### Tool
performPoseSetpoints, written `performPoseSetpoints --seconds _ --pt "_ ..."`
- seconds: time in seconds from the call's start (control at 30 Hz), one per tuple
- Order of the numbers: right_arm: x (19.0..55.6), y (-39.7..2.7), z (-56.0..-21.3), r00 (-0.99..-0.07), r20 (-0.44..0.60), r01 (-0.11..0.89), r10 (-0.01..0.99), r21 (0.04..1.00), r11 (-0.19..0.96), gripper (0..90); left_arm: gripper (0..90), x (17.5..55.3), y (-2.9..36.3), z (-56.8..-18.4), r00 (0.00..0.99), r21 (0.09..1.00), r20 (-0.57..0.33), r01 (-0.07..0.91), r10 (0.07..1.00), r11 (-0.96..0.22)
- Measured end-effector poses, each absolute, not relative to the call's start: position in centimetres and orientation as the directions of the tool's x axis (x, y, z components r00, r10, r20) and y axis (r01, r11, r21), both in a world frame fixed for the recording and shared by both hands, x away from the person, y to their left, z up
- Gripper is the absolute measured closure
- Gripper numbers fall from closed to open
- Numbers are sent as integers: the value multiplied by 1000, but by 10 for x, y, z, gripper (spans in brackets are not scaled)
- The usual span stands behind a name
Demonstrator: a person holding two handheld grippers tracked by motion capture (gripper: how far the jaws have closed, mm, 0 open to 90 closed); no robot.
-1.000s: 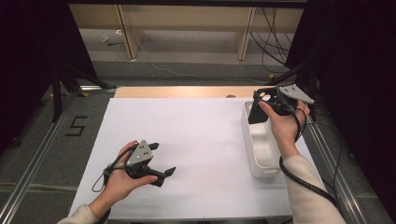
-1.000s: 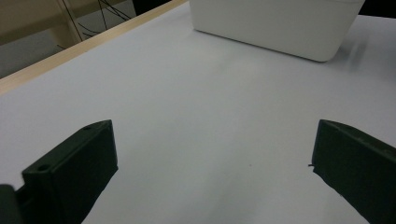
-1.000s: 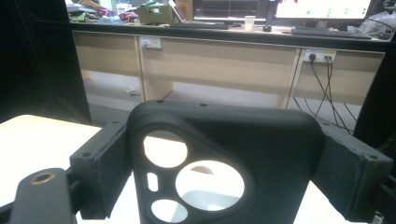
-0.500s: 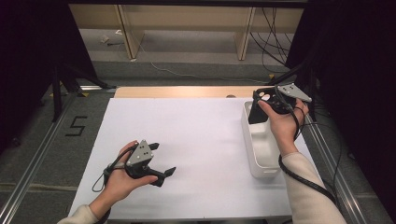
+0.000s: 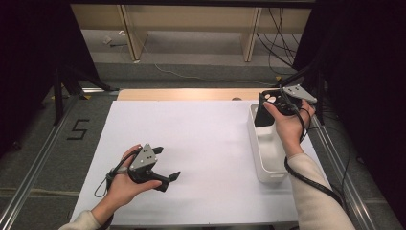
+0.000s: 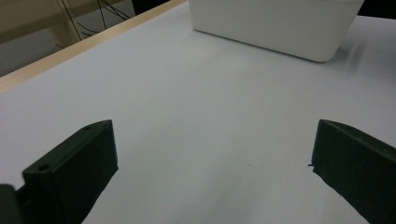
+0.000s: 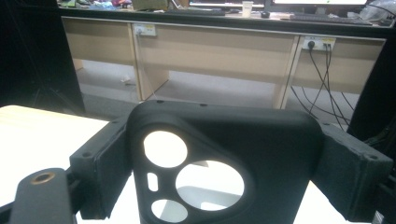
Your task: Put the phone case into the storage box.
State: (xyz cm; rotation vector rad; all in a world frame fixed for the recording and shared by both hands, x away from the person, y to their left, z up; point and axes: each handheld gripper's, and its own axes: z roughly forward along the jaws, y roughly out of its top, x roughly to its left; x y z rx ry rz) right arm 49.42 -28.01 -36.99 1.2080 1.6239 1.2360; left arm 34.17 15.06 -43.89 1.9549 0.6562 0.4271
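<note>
Partly cut off at the bottom of the right gripper view, a matte black phone case (image 7: 224,154) with round camera cut-outs sits clamped between the right gripper's (image 5: 268,108) jaws, above the far end of the smooth white rectangular bin (image 5: 268,158). Well apart, the left gripper (image 5: 165,165) rests wide open and empty on the white table sheet (image 5: 201,139).

Black phone case (image 7: 224,158), white bin (image 5: 268,143), white table sheet (image 5: 201,139)
</note>
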Motion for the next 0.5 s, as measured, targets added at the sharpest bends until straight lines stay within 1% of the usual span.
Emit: performPoseSetpoints --seconds 0.5 --pt "503 -281 -374 -263 -22 266 965 959 94 151 0 342 151 -439 792 894 16 263 610 -364"
